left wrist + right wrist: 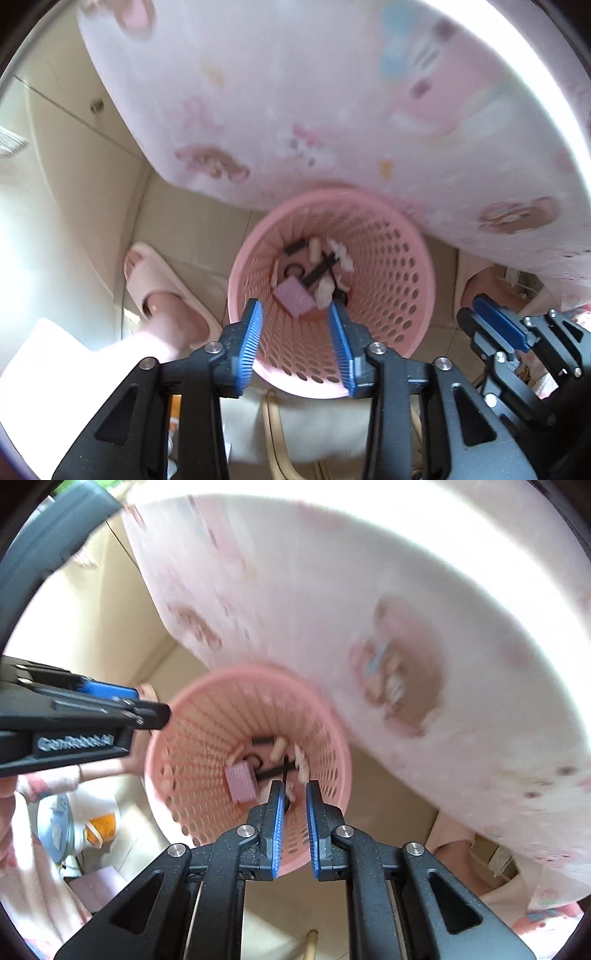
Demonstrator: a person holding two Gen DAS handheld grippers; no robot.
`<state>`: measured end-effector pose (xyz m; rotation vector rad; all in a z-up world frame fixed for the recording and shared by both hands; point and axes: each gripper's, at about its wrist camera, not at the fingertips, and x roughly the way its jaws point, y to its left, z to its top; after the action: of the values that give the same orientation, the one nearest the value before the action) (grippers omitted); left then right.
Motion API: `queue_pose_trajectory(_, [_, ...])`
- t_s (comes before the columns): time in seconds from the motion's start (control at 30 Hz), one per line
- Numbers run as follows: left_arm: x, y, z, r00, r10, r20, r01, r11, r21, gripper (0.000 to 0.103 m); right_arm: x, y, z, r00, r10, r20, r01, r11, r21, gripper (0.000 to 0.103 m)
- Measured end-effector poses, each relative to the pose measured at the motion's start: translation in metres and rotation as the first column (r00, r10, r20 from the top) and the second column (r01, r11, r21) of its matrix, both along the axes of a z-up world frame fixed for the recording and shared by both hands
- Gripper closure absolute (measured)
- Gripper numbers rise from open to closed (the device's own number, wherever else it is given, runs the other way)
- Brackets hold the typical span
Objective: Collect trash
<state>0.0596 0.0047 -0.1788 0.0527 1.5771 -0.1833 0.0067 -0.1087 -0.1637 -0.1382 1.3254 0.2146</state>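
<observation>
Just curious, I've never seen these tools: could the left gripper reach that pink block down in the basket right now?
Probably yes. The left gripper is open and empty above the pink basket, and the pink block lies uncovered on top of the other scraps.

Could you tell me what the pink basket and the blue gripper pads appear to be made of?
Basket: likely moulded plastic, smooth and faintly glossy; its wall is a regular grid of punched holes below a solid rim. Pads on the left gripper: probably rubber or soft plastic, matte, with fine ridges across the faces. The right gripper looks to carry the same ribbed blue pads. Blur leaves both judgements tentative.
</observation>
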Motion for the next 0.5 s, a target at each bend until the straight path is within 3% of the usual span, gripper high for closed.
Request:
queue_pose_trajectory(0.23, [0.003,0.003,0.061,0.977,0.015,0.212,-0.012,1.0,-0.018,0.059,-0.01,-0.02,0.059,0.986,-0.077,0.149,0.072,0.997,0.039,0.09])
queue_pose_trajectory(0.33, [0.001,-0.002,0.083,0.954,-0.026,0.3,0.024,1.0,0.012,0.049,-0.015,-0.031,0.079,0.968,-0.108,0.225,0.104,0.994,0.031,0.09])
queue_pose_trajectory(0.4, [-0.002,-0.005,0.097,0.932,-0.038,0.36,0.027,0.999,0.037,0.036,-0.017,-0.038,0.091,0.956,-0.128,0.264,0.123,0.992,0.037,0.09])
queue_pose_trajectory(0.5, [-0.005,-0.006,0.116,0.905,-0.049,0.423,0.049,0.999,0.01,0.035,-0.021,-0.049,0.107,0.94,-0.156,0.303,0.145,0.988,0.058,0.09])
